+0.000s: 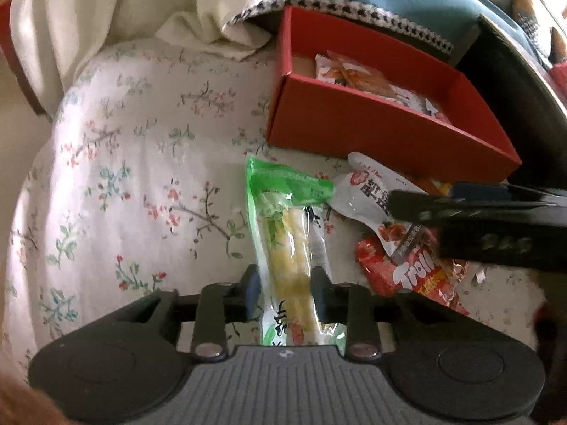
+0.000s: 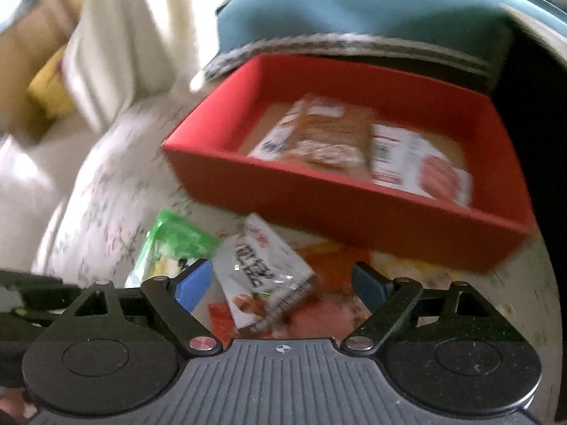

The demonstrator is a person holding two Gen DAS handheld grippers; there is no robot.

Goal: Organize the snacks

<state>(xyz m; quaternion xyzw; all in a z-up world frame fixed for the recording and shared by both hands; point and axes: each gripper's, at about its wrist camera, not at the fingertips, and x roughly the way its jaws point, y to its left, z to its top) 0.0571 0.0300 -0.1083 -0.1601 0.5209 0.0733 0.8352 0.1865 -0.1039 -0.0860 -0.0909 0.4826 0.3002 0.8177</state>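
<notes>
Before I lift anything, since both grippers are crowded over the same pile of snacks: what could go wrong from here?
1. The left gripper pinches the green packet near one end; the long free end may droop or slip out.
2. The right gripper stands open around the white packet, which overlaps the green one, so lifting either may drag the other.
3. The red box lies close behind; a fast swing could knock its wall.

The left wrist view looks down, close over a floral-printed fabric surface, with the open red cardboard box at two o'clock. The right wrist view, blurred and seemingly nearer, faces that box at twelve. Both share the green-topped clear snack packet.
</notes>
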